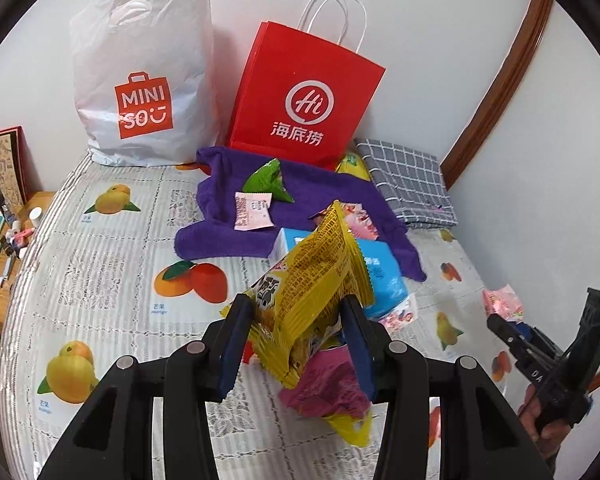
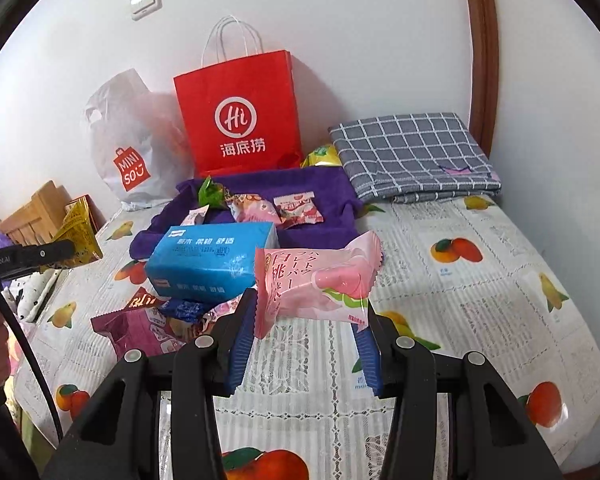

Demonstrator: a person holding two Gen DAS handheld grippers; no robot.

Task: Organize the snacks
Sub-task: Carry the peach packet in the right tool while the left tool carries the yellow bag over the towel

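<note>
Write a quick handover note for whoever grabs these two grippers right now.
Left gripper: shut on a crinkly yellow snack packet, held above the fruit-print tablecloth.
Right gripper: shut on a pink peach-print snack packet.
On the purple towel: a green packet and small pink packets.
By the blue tissue pack: a loose magenta packet.
Done: cannot tell if anything is sorted.
Left: place both held packets, then gather the rest.

White plastic bag [image 1: 140,80] — orange "MINISO" logo. Red paper bag [image 1: 304,92] — circled "Hi" above "海底捞". Pink snack packet [image 2: 316,280] — "白桃". Left gripper [image 2: 32,256] — partly legible "Robot.AI".
</note>
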